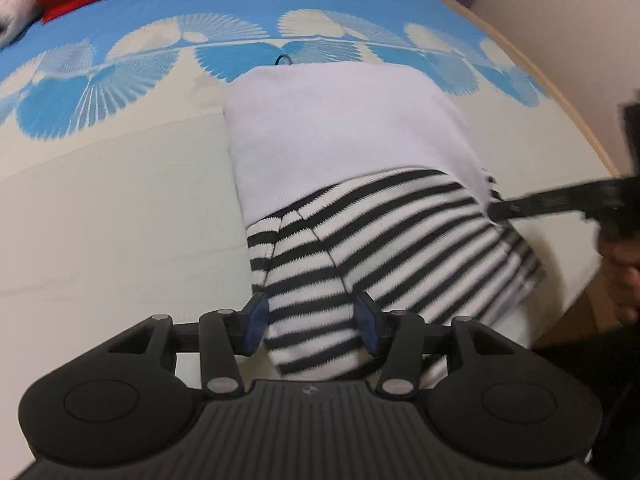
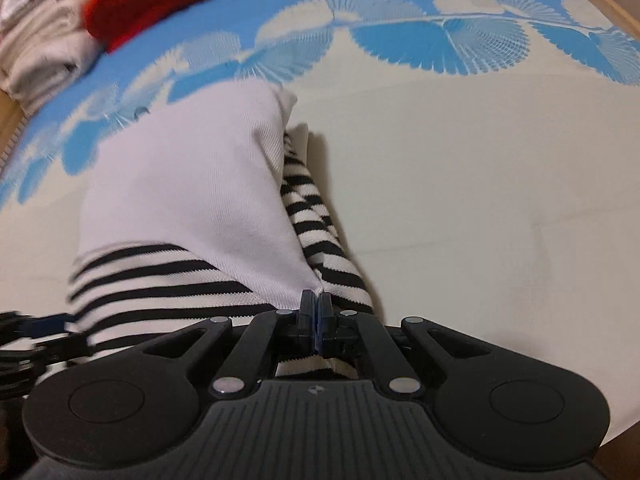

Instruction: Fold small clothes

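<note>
Small garment (image 1: 344, 136), white upper panel over black-and-white striped knit, lying partly folded on the blue-and-cream patterned tabletop (image 1: 120, 208). Left tongs (image 1: 314, 322) spread wide astride the striped hem; right tongs (image 2: 316, 312) pinched onto its white edge.

Small garment (image 1: 344, 136) – plain white upper part, black-and-white striped part (image 1: 360, 256) nearest the cameras. Lies partly folded on the cream area of a bed cover (image 1: 120, 200), its far edge reaching the blue fan-pattern band. White layer overlaps the stripes diagonally; a striped strip (image 2: 308, 216) shows along its right edge – bunched, slightly raised. Near right corner is lifted.
</note>
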A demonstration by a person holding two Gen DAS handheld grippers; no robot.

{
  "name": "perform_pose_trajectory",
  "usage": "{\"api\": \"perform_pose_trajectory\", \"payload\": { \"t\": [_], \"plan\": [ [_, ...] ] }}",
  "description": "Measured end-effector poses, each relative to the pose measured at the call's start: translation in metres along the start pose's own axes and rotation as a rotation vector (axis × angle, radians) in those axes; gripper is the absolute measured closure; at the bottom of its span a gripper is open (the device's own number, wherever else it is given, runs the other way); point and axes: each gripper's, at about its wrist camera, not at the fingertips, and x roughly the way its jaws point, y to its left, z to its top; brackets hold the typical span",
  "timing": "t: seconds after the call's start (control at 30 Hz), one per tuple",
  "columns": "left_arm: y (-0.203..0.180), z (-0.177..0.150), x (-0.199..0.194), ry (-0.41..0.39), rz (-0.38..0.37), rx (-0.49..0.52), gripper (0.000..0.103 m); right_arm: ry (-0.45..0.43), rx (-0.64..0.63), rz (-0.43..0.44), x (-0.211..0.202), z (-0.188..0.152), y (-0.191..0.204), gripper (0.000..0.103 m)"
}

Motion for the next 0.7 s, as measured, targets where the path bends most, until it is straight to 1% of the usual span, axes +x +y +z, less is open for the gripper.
{"api": "perform_pose_trajectory", "payload": {
  "t": [0.03,0.1,0.13,0.17,0.23,0.27,0.3,0.33,0.37,0.4,0.47,0.53,0.57,0.6,0.63,0.67,0.7],
  "plan": [
    [-0.003,0.002,-0.012,-0.015,-0.002,0.032,0.052,0.007,-0.011,-0.015,0.002,0.0,0.003,0.103],
    [-0.007,0.003,-0.027,-0.047,-0.043,0.081,0.052,0.001,-0.036,-0.031,0.0,0.002,0.007,0.103],
    [-0.008,0.0,-0.025,-0.037,-0.059,0.1,0.052,-0.004,-0.048,-0.03,-0.002,0.001,0.008,0.103],
    [-0.009,-0.006,-0.009,0.025,-0.034,0.126,0.052,-0.005,-0.051,-0.027,-0.003,0.0,0.006,0.103],
    [-0.013,-0.024,0.026,0.158,0.034,0.203,0.048,0.002,-0.042,-0.027,-0.002,-0.002,-0.001,0.103],
    [-0.014,-0.025,0.029,0.174,0.034,0.208,0.048,0.011,-0.036,-0.024,0.0,-0.002,-0.006,0.103],
    [-0.015,-0.016,0.025,0.185,0.031,0.211,0.049,0.023,-0.029,-0.016,-0.001,-0.005,-0.008,0.103],
    [-0.017,-0.006,0.018,0.183,0.026,0.225,0.049,0.025,-0.032,-0.016,-0.002,-0.008,-0.008,0.103],
    [-0.019,0.005,0.008,0.152,0.022,0.244,0.049,0.019,-0.05,-0.031,-0.003,-0.01,-0.007,0.103],
    [-0.018,0.018,-0.003,0.1,0.027,0.254,0.049,0.016,-0.068,-0.041,-0.004,-0.011,-0.006,0.103],
    [-0.007,0.043,-0.017,0.012,0.017,0.205,0.049,0.013,-0.057,-0.035,-0.005,-0.014,-0.007,0.103],
    [0.01,0.061,-0.02,-0.08,-0.018,0.127,0.049,0.009,-0.047,-0.033,-0.008,-0.014,-0.008,0.103],
    [0.015,0.066,-0.018,-0.104,-0.042,0.105,0.049,0.008,-0.045,-0.033,-0.008,-0.014,-0.009,0.103],
    [0.022,0.067,-0.01,-0.119,-0.066,0.09,0.052,0.01,-0.042,-0.035,-0.008,-0.015,-0.009,0.103],
    [0.026,0.066,0.005,-0.114,-0.063,0.088,0.054,0.013,-0.043,-0.038,-0.007,-0.015,-0.008,0.103],
    [0.028,0.062,0.024,-0.07,-0.034,0.092,0.053,0.018,-0.047,-0.044,-0.006,-0.015,-0.008,0.103],
    [0.033,0.052,0.05,0.014,0.006,0.086,0.051,0.022,-0.055,-0.051,-0.005,-0.016,-0.006,0.103]
  ]
}}
